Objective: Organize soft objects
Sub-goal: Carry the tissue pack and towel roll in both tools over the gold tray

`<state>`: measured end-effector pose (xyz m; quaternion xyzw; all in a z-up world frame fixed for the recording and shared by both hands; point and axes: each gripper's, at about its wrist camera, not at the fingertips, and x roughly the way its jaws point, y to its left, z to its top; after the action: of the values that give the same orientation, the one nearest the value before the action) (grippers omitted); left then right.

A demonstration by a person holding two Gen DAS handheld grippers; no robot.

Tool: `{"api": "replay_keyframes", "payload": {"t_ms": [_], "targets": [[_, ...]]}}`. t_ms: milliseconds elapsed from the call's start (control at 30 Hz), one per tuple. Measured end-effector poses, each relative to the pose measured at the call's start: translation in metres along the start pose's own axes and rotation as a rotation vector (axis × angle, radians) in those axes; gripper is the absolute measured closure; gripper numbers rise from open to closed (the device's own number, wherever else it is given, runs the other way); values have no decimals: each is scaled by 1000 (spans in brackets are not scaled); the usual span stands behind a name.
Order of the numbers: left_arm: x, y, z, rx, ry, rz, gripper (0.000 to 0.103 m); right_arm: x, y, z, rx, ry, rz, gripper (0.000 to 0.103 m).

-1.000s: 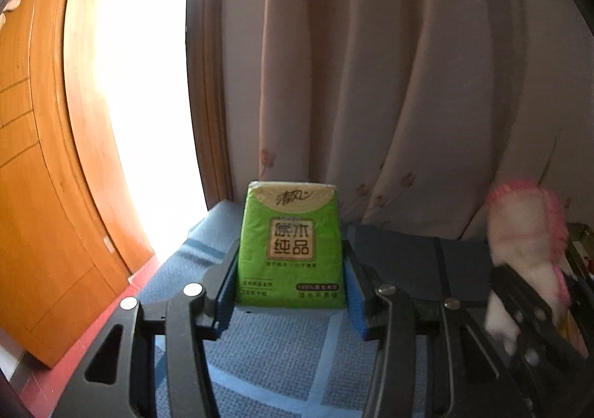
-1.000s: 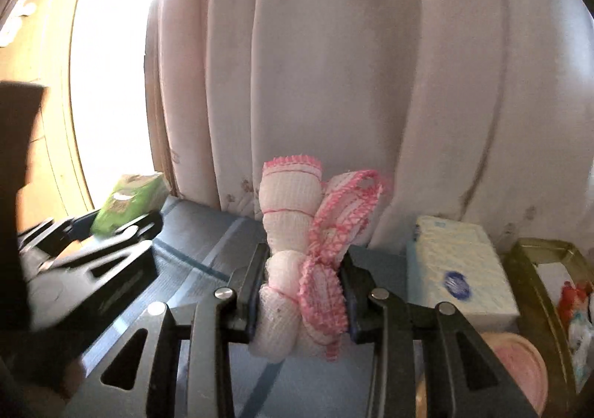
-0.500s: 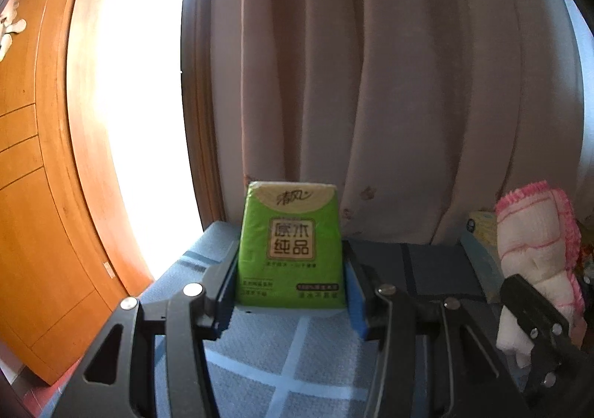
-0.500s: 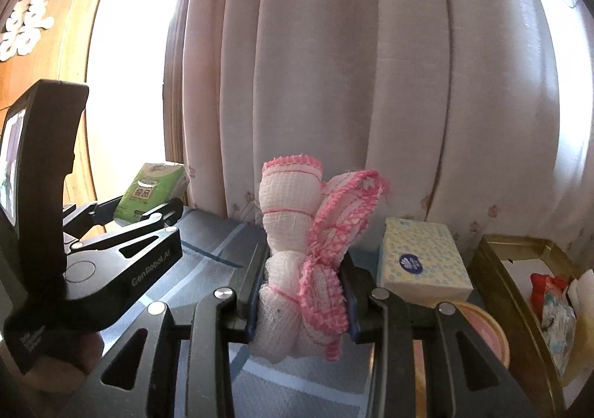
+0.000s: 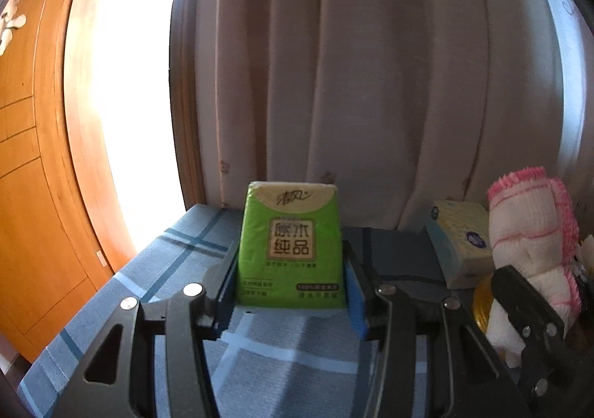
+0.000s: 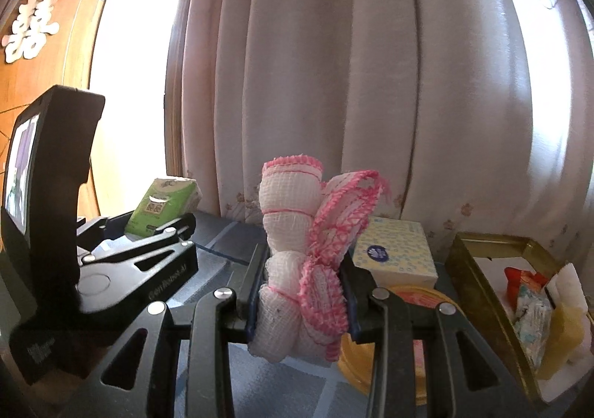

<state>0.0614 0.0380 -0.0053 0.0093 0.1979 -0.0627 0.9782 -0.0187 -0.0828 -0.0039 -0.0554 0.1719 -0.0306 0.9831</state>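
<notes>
L tongs (image 5: 289, 291): clamped on green tissue pack (image 5: 289, 239), one pad on each side wall; pack stands upright, label facing cam, so grip is across its narrow width, likely so the soft pack doesn't fold.
R tongs (image 6: 302, 291): squeezed on pink-white mesh cloth bundle (image 6: 297, 251) at its waist, where it's tied thinnest; top puffs out above the pads, bottom hangs below.
Both loads: carried clear of the bench (image 5: 178, 269), nothing resting on it, prob mid-carry.
L vs R: side by side, R tongs w/ bundle just right of L; L tongs w/ green pack left of R.
Ahead-right of R tongs: yellow tissue pack (image 6: 393, 251) lying flat on bench, close to curtain (image 6: 371, 84), behind a round orange lid (image 6: 415, 306).
Far right of R: gold tin (image 6: 479, 269) w/ mixed small items.
Judgement: yellow pack's spot looks like the soft-goods corner; both held items prob head beside it.
Risk: bundle's loose ends may snag on release.
</notes>
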Motion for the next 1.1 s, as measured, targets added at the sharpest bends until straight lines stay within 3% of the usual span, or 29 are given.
{"api": "replay_keyframes", "payload": {"t_ms": [500,1100], "targets": [[-17,-31,-6,-2,27,-48,54,-14,-18,-6,36,-14,-47,65],[-30,-83,-20,36,30,-117,54,-46,-77,-17,75,-10,-124,65]]}}
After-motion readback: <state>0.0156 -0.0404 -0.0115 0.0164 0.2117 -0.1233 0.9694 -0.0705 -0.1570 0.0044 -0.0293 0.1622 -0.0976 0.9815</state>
